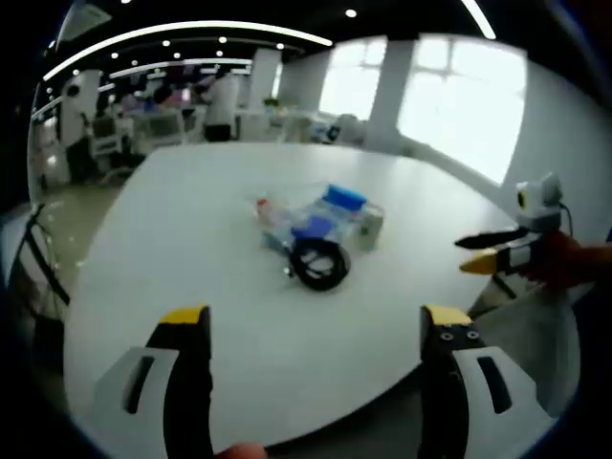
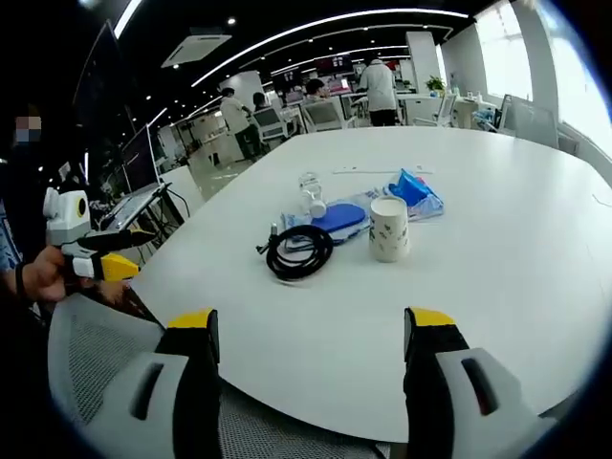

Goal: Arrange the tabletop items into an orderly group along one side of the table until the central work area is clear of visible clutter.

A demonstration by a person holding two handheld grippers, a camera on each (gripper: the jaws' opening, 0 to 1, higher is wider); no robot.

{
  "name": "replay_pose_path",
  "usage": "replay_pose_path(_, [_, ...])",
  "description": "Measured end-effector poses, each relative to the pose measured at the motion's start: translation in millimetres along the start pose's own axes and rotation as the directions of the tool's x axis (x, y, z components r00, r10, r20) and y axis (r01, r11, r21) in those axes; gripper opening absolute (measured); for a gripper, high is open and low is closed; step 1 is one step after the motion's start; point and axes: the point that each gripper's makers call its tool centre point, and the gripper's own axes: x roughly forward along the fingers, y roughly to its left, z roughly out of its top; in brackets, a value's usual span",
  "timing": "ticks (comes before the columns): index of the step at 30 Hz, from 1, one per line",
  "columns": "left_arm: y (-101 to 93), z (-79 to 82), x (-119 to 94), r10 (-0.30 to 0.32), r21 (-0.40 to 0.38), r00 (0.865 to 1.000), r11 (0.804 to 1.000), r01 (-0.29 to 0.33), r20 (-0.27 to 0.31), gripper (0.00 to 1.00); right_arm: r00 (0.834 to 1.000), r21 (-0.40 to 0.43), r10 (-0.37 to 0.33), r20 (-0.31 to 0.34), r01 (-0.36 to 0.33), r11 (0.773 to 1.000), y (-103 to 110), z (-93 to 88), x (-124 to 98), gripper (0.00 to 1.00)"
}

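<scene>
Both claws, left (image 1: 316, 330) and right (image 2: 312, 331), are hovering with jaws apart and empty at the white bench's (image 2: 497, 287) edge, while a black coiled cable (image 2: 299, 252), patterned cup (image 2: 389, 229) and blue packets (image 2: 413, 189) are sitting clustered mid-bench.

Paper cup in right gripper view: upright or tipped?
Upright. The paper cup stands on the table, open rim up, beside the coiled black cable.

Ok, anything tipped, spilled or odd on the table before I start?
One thing: the small clear bottle lies on its side by the blue bag. No spill shows. The cup stands upright, and the black cable is coiled beside it.
</scene>
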Motion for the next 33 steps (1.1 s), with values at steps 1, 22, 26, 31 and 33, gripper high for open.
replay_pose_path(1, [-0.4, 0.4, -0.5, 0.001, 0.000, 1.000, 1.000, -0.001, 0.000, 0.87, 1.000, 0.002, 0.001, 0.000, -0.001, 1.000, 0.1, 0.1, 0.0, 0.79])
replay_pose_path(22, [-0.8, 0.6, -2.9, 0.001, 0.002, 1.000, 1.000, -0.001, 0.003, 0.87, 1.000, 0.002, -0.002, 0.006, 0.002, 1.000, 0.4, 1.0, -0.9, 0.79])
replay_pose_path(26, [-0.6, 0.2, -2.7, 0.001, 0.002, 1.000, 1.000, -0.001, 0.003, 0.87, 1.000, 0.003, -0.002, 0.006, 0.002, 1.000, 0.3, 1.1, -1.0, 0.79])
replay_pose_path(31, [-0.9, -0.1, -2.6, -0.001, 0.003, 1.000, 1.000, 0.001, 0.002, 0.87, 1.000, 0.006, -0.003, 0.006, 0.003, 1.000, 0.2, 0.8, -1.1, 0.79])
replay_pose_path(33, [-1.0, -0.1, -2.6, -0.001, 0.004, 1.000, 1.000, 0.001, 0.002, 0.87, 1.000, 0.005, -0.003, 0.005, 0.003, 1.000, 0.4, 0.5, -1.1, 0.79])
